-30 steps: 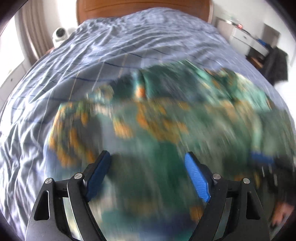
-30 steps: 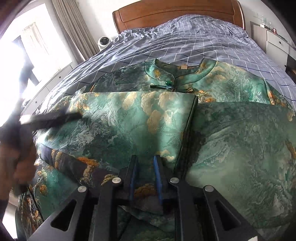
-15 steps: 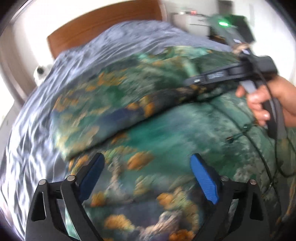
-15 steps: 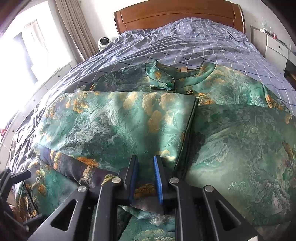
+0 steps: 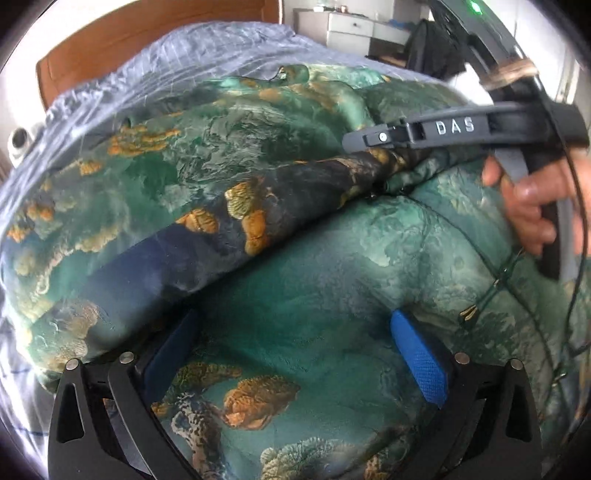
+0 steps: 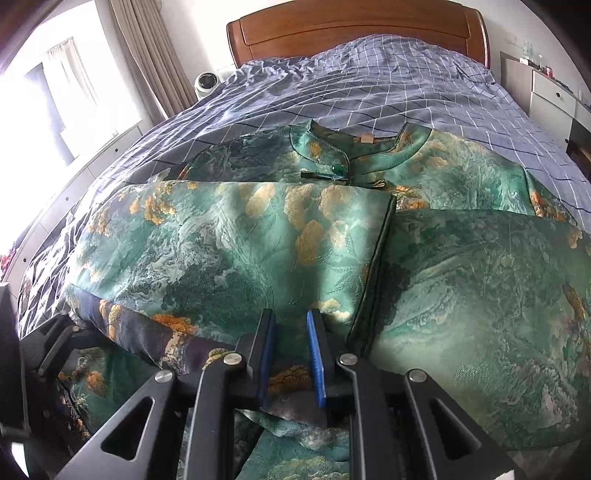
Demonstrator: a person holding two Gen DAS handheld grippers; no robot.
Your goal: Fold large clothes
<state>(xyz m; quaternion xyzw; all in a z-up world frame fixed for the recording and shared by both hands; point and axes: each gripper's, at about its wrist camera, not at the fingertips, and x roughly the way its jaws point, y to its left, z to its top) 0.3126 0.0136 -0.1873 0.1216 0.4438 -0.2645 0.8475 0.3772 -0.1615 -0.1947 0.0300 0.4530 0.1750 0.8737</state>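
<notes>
A large green brocade robe (image 6: pixel 229 236) with gold cloud patterns lies spread on the bed, collar (image 6: pixel 332 155) toward the headboard. Its left side is folded over the middle. My right gripper (image 6: pixel 290 345) is nearly shut, pinching the robe's folded lower edge. In the left wrist view the robe (image 5: pixel 332 266) fills the frame, and my left gripper (image 5: pixel 295 339) is open, jaws wide apart, just above the fabric near the dark folded hem (image 5: pixel 207 243). The right gripper (image 5: pixel 373 142) shows there at upper right, held by a hand (image 5: pixel 532 218), clamped on the hem.
The bed has a blue checked cover (image 6: pixel 388 85) and a wooden headboard (image 6: pixel 354 33). A small white camera (image 6: pixel 207 83) sits left of the bed by the curtains (image 6: pixel 147 55). White drawers (image 6: pixel 550 96) stand at the right. A dark chair (image 5: pixel 432 44) is beyond the bed.
My left gripper swung right and lower toward the robe's folded hem, staying open. The right gripper held still, pinched on the fabric.
</notes>
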